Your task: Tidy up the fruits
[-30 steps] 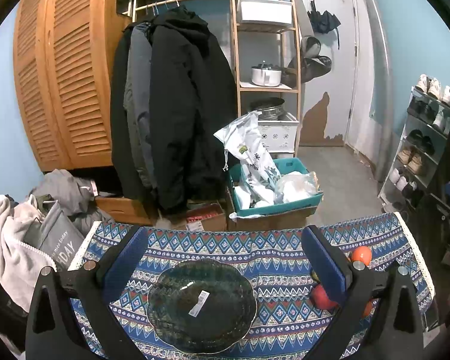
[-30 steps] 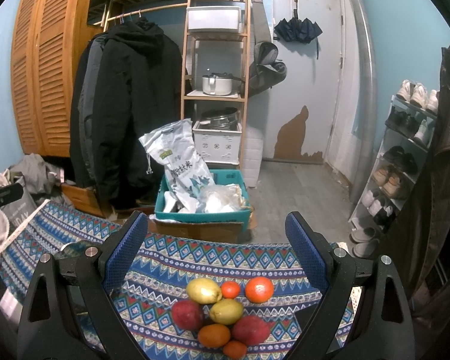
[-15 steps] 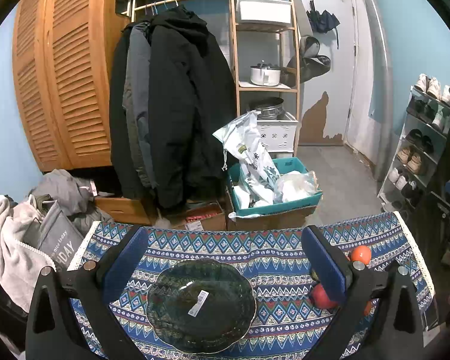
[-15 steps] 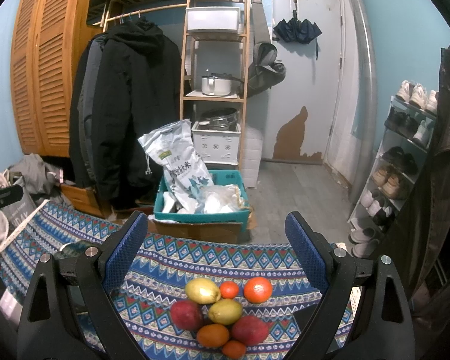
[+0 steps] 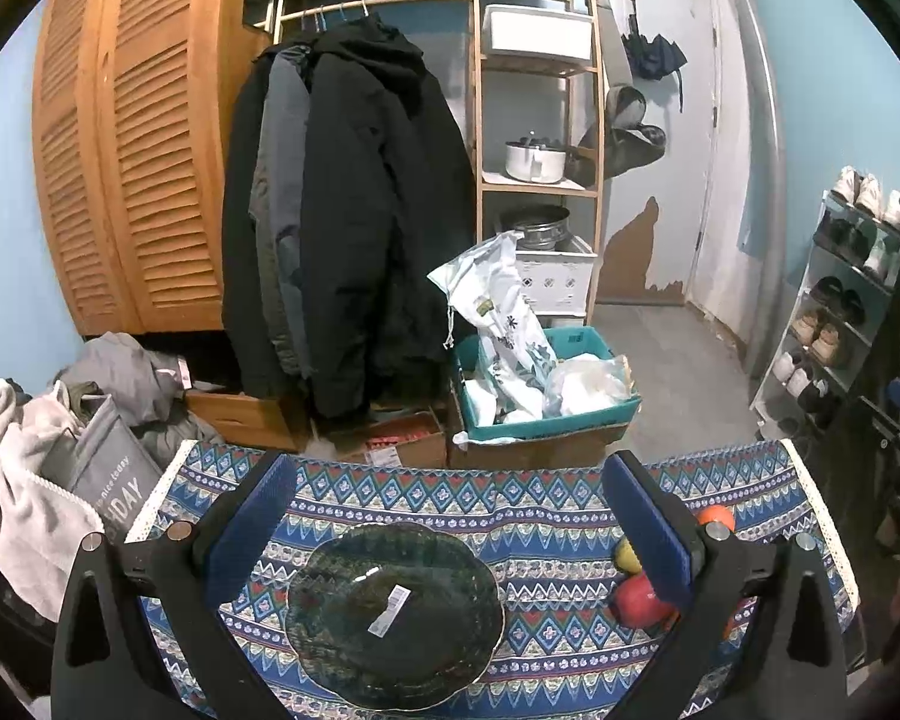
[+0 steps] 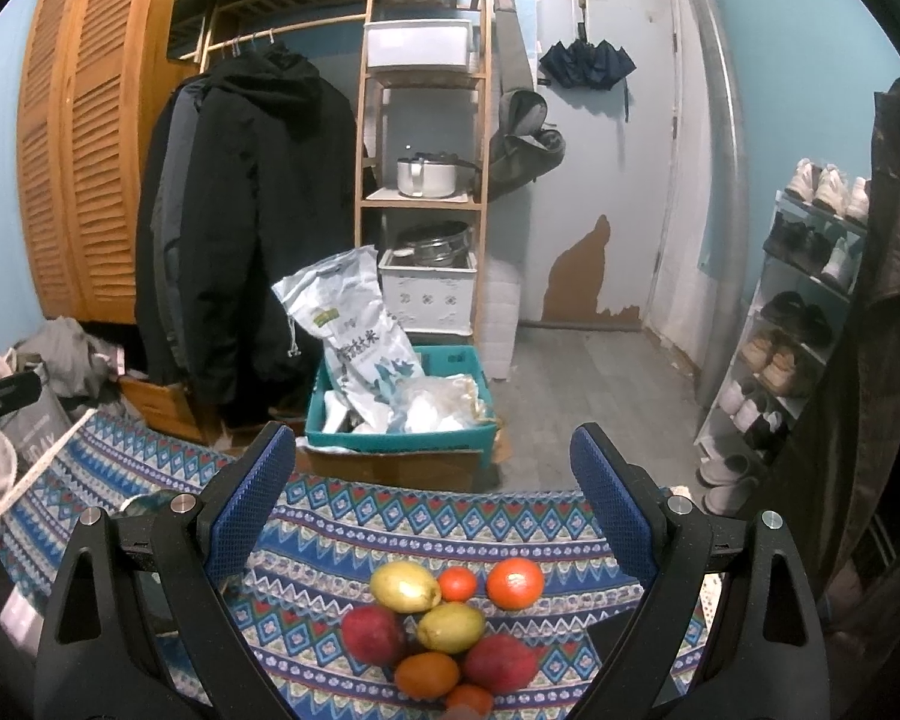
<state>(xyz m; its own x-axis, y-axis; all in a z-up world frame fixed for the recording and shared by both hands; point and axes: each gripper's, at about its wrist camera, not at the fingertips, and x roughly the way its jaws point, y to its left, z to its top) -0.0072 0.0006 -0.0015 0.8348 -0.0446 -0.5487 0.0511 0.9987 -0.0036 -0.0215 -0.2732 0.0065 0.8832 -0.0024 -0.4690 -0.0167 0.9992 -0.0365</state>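
A cloth [image 6: 450,516] of blue, white and red zigzags and diamonds covers the bench, and on it sits a dark green glass plate [image 5: 396,612] with a white sticker. The fruit pile [image 6: 444,630] mixes two yellow-green pieces, two deep red ones and several orange ones. Both grippers have blue pads [image 6: 612,504] on black frames.

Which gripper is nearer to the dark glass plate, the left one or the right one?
Left. The left gripper hovers open directly over the dark glass plate; the right gripper is off to the side, above the fruit pile.
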